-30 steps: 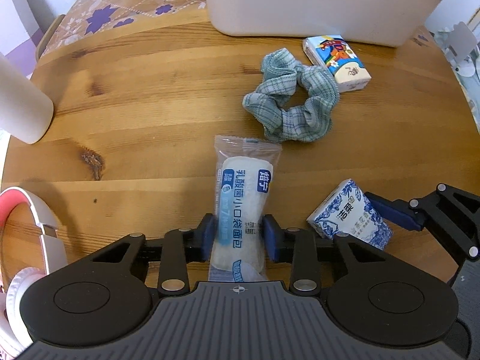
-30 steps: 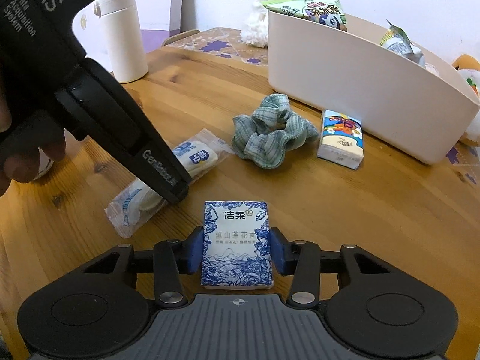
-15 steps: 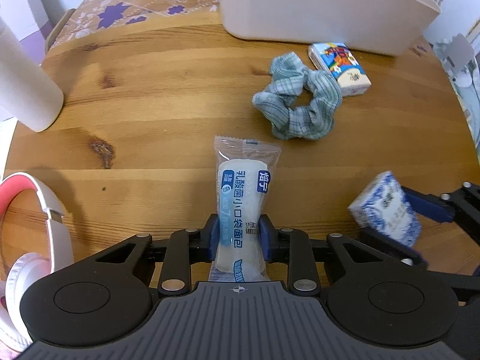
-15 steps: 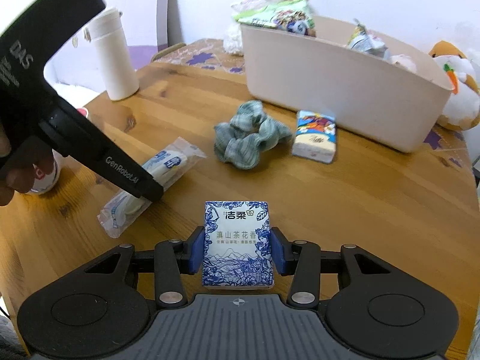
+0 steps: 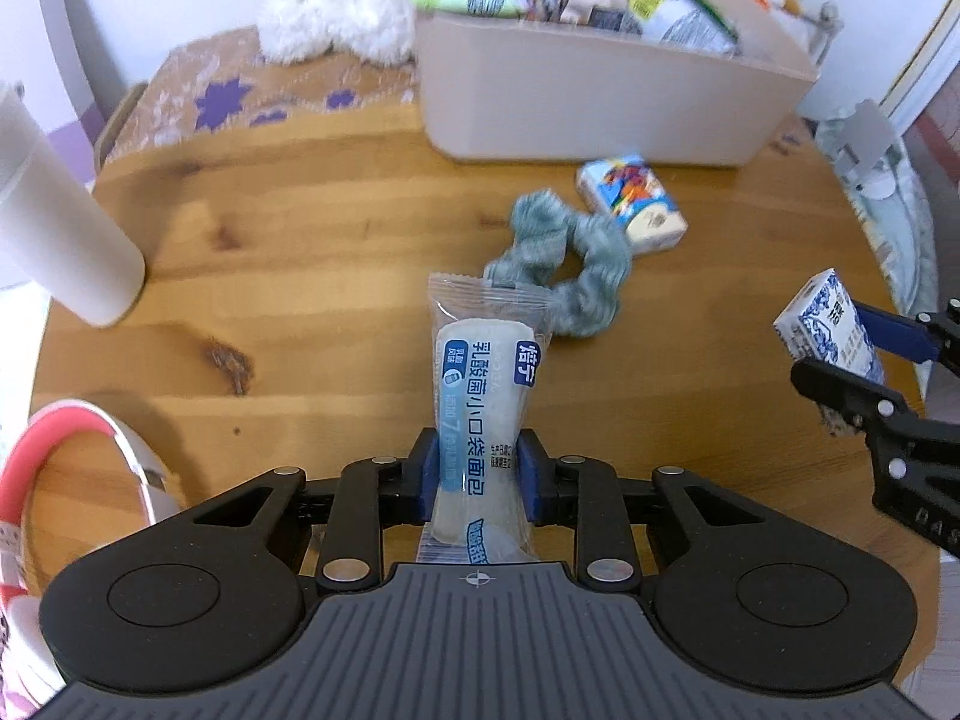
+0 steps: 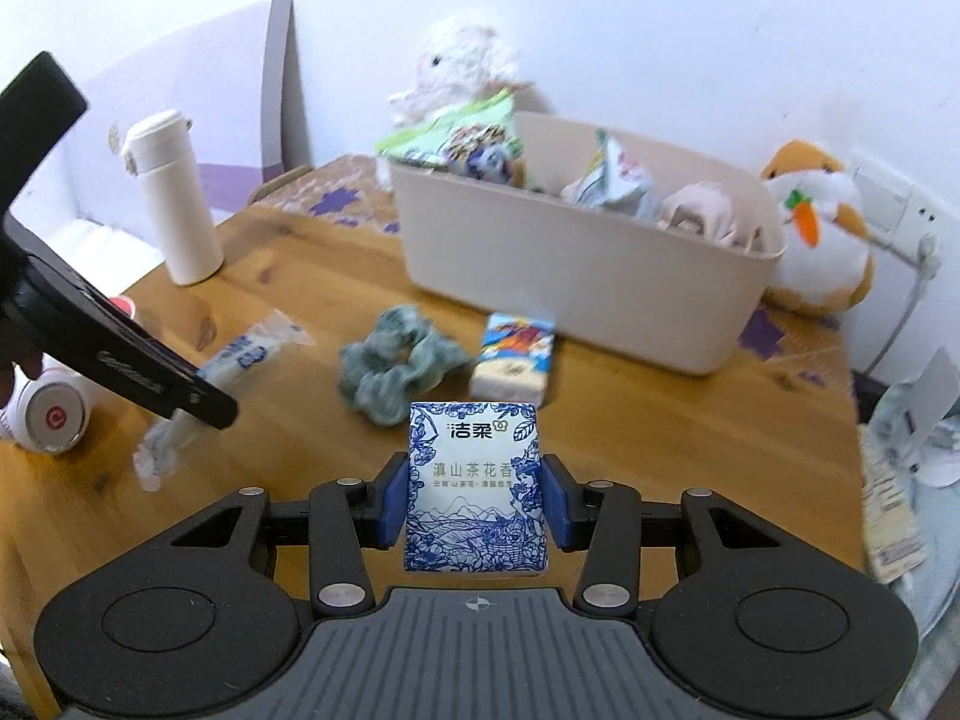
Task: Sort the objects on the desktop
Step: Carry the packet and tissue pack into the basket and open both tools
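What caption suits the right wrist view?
Right claw grips a blue-and-white tissue pack, beige bin ahead.

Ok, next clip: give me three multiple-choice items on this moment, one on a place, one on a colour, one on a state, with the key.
1. Where does the green scrunchie lie?
A. inside the beige bin
B. on the wooden table, in front of the bin
C. on the headphones

2. What colour is the print on the tissue pack in the right tongs?
A. blue on white
B. red on yellow
C. plain black

3. What do the left tongs hold?
A. nothing
B. the white bottle
C. a wrapped bread roll

Key: B, it rests on the table before the bin; A, blue floral drawing on white; C, the pads press the wrapper's sides.
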`<state>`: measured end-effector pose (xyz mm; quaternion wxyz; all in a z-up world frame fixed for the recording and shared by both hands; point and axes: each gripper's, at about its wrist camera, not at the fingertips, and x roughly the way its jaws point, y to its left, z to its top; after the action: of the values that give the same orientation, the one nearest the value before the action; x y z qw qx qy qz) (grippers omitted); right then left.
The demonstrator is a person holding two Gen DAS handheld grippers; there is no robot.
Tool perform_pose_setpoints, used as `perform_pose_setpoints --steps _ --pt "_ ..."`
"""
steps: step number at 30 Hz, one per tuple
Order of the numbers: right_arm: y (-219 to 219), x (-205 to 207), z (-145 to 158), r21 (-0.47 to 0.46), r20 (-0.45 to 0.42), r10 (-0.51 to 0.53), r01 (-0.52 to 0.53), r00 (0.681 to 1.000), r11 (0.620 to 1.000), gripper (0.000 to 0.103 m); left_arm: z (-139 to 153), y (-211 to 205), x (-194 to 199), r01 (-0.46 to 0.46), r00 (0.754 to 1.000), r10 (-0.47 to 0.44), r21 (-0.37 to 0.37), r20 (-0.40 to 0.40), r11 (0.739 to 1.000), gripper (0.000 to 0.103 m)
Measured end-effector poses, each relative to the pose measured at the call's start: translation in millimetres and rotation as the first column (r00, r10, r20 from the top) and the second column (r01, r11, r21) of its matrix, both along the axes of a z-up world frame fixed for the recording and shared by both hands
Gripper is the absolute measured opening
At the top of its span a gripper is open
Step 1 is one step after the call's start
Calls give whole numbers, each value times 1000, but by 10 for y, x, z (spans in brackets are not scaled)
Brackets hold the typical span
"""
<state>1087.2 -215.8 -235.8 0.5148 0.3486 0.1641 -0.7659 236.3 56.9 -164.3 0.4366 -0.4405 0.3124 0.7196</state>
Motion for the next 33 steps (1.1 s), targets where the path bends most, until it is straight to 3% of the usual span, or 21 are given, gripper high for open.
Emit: perform_pose_setpoints --steps 10,23,28,33 --pt "70 -391 395 -49 -121 -33 27 992 998 43 491 171 7 85 993 -75 97 -94 992 27" --pt "-61 -1027 894 -111 -242 -50 24 969 993 43 1053 788 -246 143 980 -109 204 -168 968 27" --pt "-221 -1217 953 -125 -262 -59 27 963 992 43 1199 1106 -310 142 987 -120 239 -106 960 27" --pt "-386 -1445 965 -141 -263 -83 47 961 989 43 1261 1435 -266 162 984 -137 259 -112 952 27"
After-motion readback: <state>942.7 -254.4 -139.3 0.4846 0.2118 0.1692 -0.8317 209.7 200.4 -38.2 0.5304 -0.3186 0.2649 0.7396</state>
